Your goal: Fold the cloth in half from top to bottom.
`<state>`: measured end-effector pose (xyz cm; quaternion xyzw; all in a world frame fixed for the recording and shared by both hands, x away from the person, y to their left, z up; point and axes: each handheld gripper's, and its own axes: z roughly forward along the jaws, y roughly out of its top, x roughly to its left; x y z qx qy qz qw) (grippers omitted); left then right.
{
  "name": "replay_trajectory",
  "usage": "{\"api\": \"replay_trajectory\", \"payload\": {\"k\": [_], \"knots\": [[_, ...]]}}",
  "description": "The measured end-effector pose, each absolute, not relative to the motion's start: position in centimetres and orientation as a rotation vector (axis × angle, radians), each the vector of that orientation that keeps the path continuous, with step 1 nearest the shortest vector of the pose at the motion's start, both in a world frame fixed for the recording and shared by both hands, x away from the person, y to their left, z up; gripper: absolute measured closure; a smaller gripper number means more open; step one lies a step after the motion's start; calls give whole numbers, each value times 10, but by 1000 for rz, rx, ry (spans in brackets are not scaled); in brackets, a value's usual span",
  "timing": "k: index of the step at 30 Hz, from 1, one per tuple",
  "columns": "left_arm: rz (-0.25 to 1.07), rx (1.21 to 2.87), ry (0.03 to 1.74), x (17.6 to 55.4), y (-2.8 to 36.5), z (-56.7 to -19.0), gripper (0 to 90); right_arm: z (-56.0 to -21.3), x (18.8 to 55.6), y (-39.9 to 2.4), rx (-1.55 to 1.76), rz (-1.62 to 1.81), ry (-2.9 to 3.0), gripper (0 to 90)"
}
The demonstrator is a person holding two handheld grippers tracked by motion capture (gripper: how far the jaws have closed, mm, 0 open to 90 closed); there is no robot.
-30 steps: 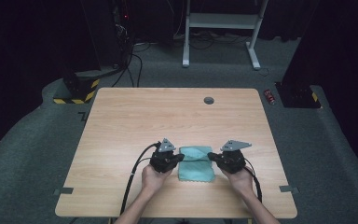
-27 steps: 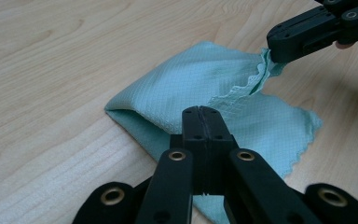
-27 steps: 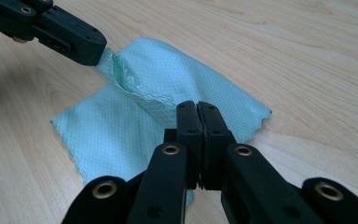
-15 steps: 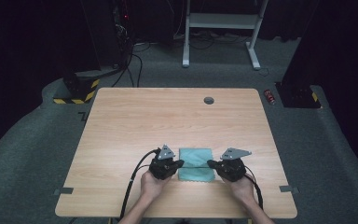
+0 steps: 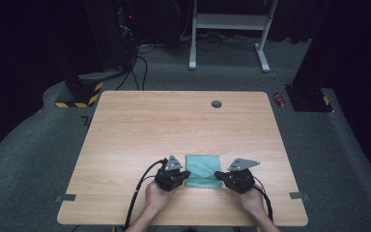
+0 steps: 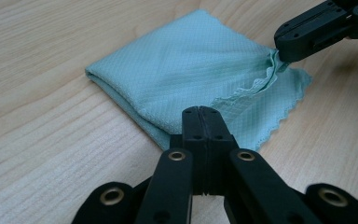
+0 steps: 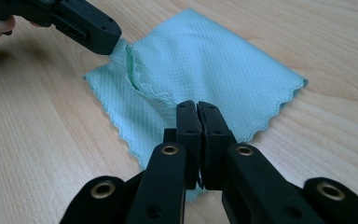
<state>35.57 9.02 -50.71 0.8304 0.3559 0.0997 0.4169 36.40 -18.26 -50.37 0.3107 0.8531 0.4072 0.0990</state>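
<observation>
No writing is legible; both the left claw (image 5: 178,180) and right claw (image 5: 226,178) pinch a teal cloth (image 5: 203,169) on the pale wooden tabletop (image 5: 174,125), grey carpet (image 5: 338,159) around.

A lab-style recording room set up around one bare worktop.

The light wooden worktop (image 5: 183,125) stands alone on grey carpet (image 5: 333,159), with a round cable grommet (image 5: 216,104) set in its far edge and strips of tape (image 5: 65,197) on the floor beside its near corners. Dark curtains or panels close off the surroundings. Behind it, black equipment stands carry yellow-and-black hazard striping (image 5: 79,99) at their feet, loose cables (image 5: 137,67) run across the floor, and the white legs of another frame (image 5: 232,29) show at the back. A small red can (image 5: 280,100) lies on the carpet near the right-hand stand.
</observation>
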Motion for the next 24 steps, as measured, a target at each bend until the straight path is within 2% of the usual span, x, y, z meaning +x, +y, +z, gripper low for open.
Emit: {"api": "replay_trajectory", "payload": {"k": [12,15,19,24], "knots": [[235,2087,896,349,92,-512,896,-510,358,-181,896,1193,2545,876],[190,2097,908,348,93,-515,888,-513,356,-182,894,1194,2557,840],[146,2073,911,345,98,-512,830,-515,353,-189,928,1246,2561,757],[132,2006,922,345,106,-500,735,-507,352,-201,974,1321,2502,736]]}}
